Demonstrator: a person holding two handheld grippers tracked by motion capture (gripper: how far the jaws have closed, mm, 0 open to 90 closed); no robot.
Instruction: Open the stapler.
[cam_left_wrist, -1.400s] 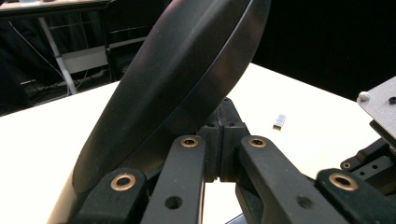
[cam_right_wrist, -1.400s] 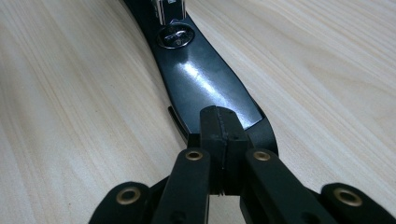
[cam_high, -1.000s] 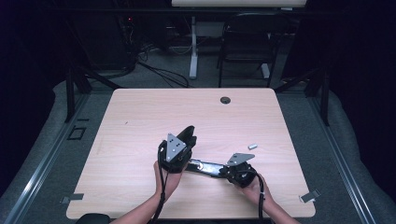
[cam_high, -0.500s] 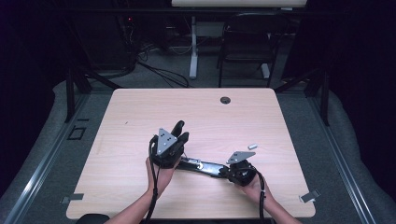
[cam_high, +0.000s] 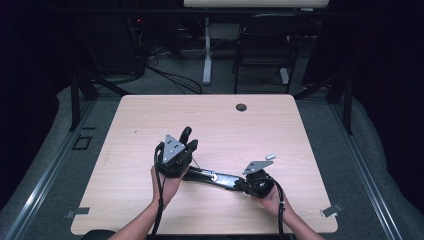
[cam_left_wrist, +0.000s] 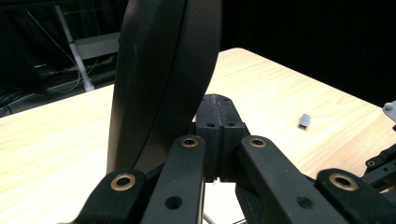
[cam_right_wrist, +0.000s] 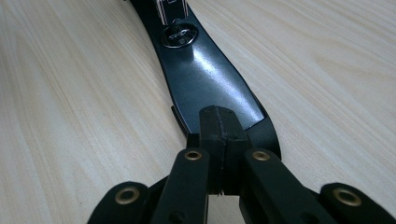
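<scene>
Left tool (cam_high: 186, 138) has shifted leftward, lifting the black strap (cam_high: 220, 179); right tool (cam_high: 239, 184) clamps its other end on the counter (cam_high: 150, 115).

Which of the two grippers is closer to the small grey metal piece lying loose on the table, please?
Right. The right gripper lies just below the small grey piece, toward the person, on the black strap's end. The left gripper stands well off to the piece's left.
</scene>
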